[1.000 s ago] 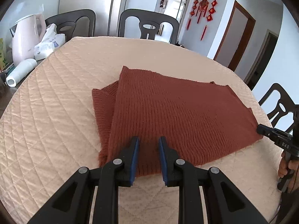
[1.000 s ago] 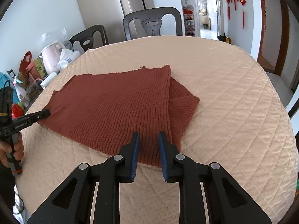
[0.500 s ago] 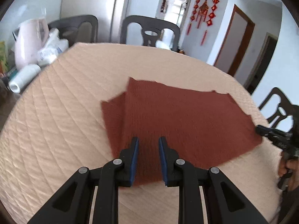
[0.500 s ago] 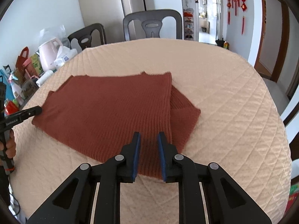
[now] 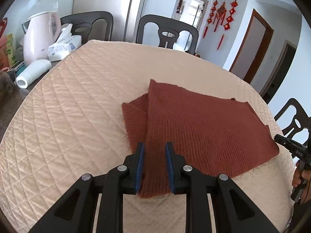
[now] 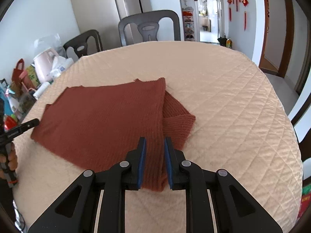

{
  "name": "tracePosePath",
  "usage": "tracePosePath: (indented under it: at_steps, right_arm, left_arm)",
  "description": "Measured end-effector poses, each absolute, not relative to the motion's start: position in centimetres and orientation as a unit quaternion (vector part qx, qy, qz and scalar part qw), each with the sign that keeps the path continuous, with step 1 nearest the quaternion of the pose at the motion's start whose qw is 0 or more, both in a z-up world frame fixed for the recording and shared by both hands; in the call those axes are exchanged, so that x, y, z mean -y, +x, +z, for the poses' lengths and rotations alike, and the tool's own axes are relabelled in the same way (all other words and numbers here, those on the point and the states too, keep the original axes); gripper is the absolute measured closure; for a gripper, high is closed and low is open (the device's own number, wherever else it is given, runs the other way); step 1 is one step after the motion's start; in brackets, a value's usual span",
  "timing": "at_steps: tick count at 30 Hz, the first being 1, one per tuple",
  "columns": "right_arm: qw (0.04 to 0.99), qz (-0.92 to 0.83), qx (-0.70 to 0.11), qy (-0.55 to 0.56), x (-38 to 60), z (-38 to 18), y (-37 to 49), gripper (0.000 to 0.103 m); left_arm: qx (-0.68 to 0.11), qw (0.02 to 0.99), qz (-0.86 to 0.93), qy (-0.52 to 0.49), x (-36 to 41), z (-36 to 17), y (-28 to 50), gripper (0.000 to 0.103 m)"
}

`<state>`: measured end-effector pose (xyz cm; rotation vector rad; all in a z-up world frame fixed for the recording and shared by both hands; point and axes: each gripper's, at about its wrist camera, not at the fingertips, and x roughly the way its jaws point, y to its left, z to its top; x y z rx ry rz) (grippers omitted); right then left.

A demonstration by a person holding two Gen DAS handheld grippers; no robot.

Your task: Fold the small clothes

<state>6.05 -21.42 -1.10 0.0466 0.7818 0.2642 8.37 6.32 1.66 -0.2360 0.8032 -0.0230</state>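
Observation:
A rust-red knitted garment lies folded flat on the quilted beige tablecloth; a sleeve sticks out at one side. It also shows in the right wrist view, sleeve at right. My left gripper is open over the garment's near left corner, the cloth lying between its jaws. My right gripper is open over the near right corner, by the sleeve. Each gripper shows at the other view's edge, the right one and the left one.
A pink kettle, a tissue pack and a white roll stand off the cloth's far left edge. Dark chairs ring the table. Clutter sits by the left edge in the right wrist view.
Both grippers have come forward and lower over the garment's near corners, so the cloth now reaches between their jaws. The garment lies unchanged.

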Motion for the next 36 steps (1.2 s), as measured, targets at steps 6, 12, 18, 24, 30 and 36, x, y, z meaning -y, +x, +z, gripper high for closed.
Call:
tracePosePath:
  at_steps: [6, 12, 18, 24, 30, 36]
  right_arm:
    - [0.909, 0.122, -0.398, 0.0, 21.2, -2.7, 5.6, 0.085]
    - [0.912, 0.131, -0.389, 0.023, 21.9, -1.6, 4.3, 0.082]
    - [0.907, 0.135, -0.395, 0.059, 22.5, -2.5, 3.1, 0.056]
    - [0.903, 0.143, -0.397, 0.079, 22.8, -2.9, 2.7, 0.056]
    - [0.9, 0.148, -0.398, 0.104, 23.4, -2.9, 4.0, 0.056]
    - [0.894, 0.149, -0.402, 0.127, 24.2, -3.1, 6.1, 0.056]
  left_arm:
    - [-0.402, 0.91, -0.002, -0.105, -6.4, 0.8, 8.1, 0.078]
    - [-0.393, 0.912, -0.01, -0.117, -6.4, 1.7, 6.3, 0.068]
    - [-0.399, 0.906, -0.013, -0.14, -6.7, 1.0, 4.3, 0.065]
    - [-0.384, 0.909, -0.021, -0.16, -6.8, 1.3, 3.9, 0.054]
    - [-0.372, 0.909, -0.019, -0.188, -7.9, 1.6, 6.0, 0.052]
    - [-0.386, 0.903, -0.014, -0.188, -8.2, 0.9, 9.4, 0.052]
